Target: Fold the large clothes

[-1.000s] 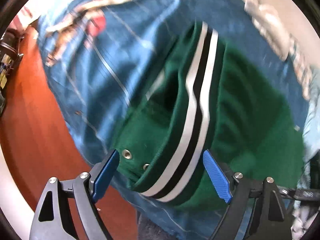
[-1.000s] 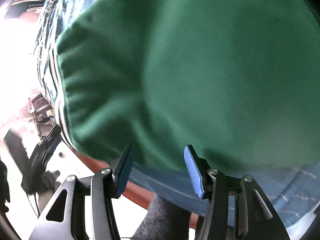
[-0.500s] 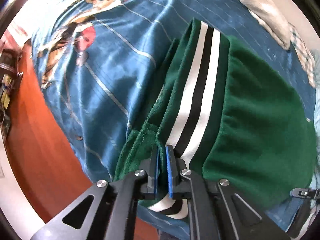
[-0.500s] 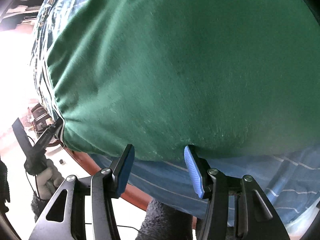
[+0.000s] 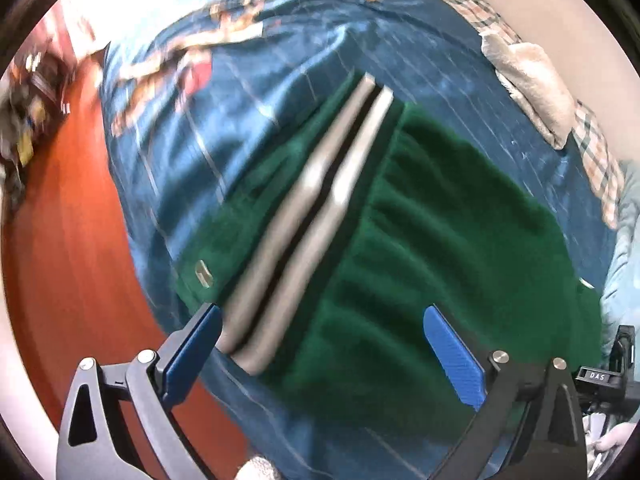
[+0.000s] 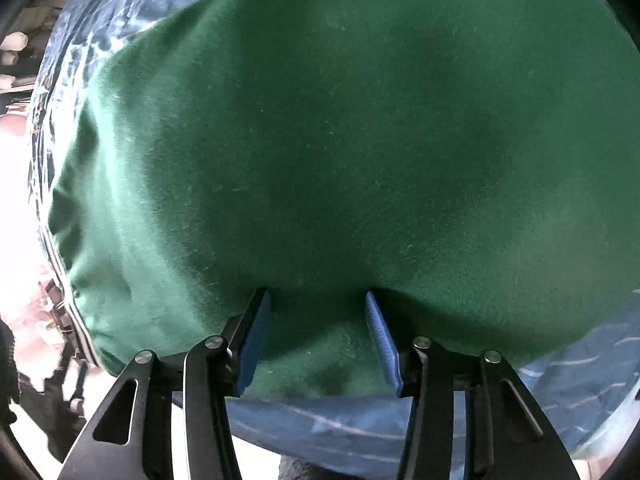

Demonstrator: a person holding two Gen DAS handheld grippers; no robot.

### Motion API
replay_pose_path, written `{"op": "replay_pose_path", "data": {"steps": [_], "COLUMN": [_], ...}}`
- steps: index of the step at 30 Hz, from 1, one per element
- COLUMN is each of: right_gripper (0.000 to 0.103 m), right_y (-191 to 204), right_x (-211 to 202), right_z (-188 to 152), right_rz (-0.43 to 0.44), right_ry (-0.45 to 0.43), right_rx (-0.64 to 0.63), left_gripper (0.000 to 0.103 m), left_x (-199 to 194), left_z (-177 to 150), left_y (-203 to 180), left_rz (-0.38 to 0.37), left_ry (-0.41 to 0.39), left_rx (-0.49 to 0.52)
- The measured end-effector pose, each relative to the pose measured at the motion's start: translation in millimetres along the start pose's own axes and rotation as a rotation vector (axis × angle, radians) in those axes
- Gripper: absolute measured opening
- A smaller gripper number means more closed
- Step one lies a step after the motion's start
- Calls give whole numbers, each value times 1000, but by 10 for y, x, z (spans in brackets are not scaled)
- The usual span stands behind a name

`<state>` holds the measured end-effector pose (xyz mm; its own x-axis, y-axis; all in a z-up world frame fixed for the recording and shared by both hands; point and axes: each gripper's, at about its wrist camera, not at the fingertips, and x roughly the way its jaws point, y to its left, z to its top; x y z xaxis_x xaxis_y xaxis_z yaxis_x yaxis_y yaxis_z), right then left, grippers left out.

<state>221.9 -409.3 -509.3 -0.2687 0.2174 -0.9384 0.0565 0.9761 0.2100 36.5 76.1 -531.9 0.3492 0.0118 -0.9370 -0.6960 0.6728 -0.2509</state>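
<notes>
Green fabric is filling both of my views: the green garment [image 5: 440, 232] is lying on the bed's blue bedspread [image 5: 280, 80], near the bed's edge that borders the red floor [image 5: 60, 260]. Its white and black striped band [image 5: 320, 208] is running toward that edge. I am seeing my left gripper [image 5: 324, 352] spread wide above the striped band, gripping nothing. My right gripper [image 6: 316, 336] is standing partly apart, its blue pads [image 6: 256, 340] pressing against the garment's near hem without clamping it. A pale pillow [image 5: 532, 84] is sitting at the bed's far right corner.
</notes>
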Motion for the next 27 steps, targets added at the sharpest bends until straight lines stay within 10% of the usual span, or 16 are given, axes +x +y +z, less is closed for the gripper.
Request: {"op": "replay_pose_path", "data": {"steps": [6,11,13,20,27], "right_gripper": [52,52,52,52,52], "right_y": [18,-63,-140,-316,-288], "right_x": [-39,-94,-109,-105,-144], "right_z": [-176,-321,-344,-376,-493], "right_rz": [12,42,64,101,100], "right_ry": [23,4,7,27,24], "right_rx": [-48,-28,5,88,60], "left_gripper": [102,101,74,29,28], "left_x": [221,460,468,368,272], "left_z": [-451,-354,-180,117,575], "left_y": [448,713,706,684,451], "left_rz": [-186,-270,-207,-230,-359], "left_ry": [58,-52,-111,-178,-250], "left_rx": [-400,-595,-588,-561,-336]}}
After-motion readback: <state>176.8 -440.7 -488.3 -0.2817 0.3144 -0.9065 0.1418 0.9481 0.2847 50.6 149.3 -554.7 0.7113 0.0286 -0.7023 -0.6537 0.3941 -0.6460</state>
